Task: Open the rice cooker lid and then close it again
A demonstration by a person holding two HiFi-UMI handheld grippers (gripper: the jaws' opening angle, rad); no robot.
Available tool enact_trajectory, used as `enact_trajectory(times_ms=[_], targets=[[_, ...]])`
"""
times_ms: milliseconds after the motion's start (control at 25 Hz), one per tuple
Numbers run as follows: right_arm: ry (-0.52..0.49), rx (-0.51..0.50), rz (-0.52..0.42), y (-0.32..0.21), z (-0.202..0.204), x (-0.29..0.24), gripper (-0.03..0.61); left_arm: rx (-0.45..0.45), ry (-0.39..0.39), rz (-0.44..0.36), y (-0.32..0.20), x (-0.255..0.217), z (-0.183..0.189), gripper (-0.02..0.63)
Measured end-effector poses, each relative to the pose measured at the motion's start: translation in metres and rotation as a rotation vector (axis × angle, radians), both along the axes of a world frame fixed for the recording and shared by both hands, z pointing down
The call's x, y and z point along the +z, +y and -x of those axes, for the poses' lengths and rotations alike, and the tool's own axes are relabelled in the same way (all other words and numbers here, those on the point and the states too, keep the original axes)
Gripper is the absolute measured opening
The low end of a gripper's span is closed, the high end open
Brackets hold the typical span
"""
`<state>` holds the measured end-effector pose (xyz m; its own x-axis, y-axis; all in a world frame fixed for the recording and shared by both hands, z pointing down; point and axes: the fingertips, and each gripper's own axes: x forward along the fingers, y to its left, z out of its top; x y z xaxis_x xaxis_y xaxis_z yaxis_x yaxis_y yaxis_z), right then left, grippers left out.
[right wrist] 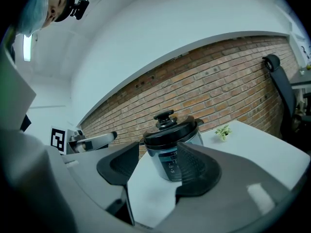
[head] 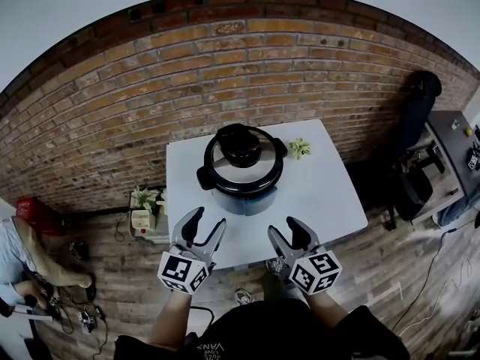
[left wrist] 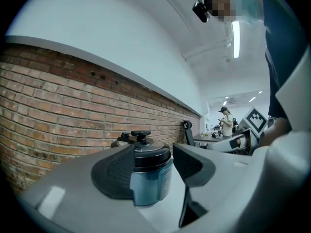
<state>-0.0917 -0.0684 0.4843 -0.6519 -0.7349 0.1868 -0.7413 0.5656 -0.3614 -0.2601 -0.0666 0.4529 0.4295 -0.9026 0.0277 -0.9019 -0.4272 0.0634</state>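
The rice cooker (head: 241, 168) stands on the white table (head: 330, 193), its black and steel lid shut, with a black knob on top. My left gripper (head: 204, 225) and right gripper (head: 286, 231) hover side by side at the table's near edge, short of the cooker and not touching it. Both are open with nothing between the fingers. The left gripper view frames the bluish cooker body (left wrist: 149, 178) beyond the open left gripper (left wrist: 153, 169). In the right gripper view the cooker (right wrist: 171, 139) stands beyond the open right gripper (right wrist: 158, 171).
A small green sprig (head: 300, 148) lies on the table's far right. A brick wall (head: 150, 96) runs behind. On the floor at left sit a potted plant (head: 144, 201) and a crouching person (head: 22, 253). A black office chair (head: 416, 111) and desk stand at right.
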Motion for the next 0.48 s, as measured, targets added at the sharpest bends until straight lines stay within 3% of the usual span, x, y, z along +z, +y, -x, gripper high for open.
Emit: enact_trajectory(times_ms=[480], targets=[[-0.023, -0.025, -0.006, -0.039, -0.004, 0.0, 0.236, 0.074, -0.123, -0.04, -0.074, -0.023, -0.016, 0.221]])
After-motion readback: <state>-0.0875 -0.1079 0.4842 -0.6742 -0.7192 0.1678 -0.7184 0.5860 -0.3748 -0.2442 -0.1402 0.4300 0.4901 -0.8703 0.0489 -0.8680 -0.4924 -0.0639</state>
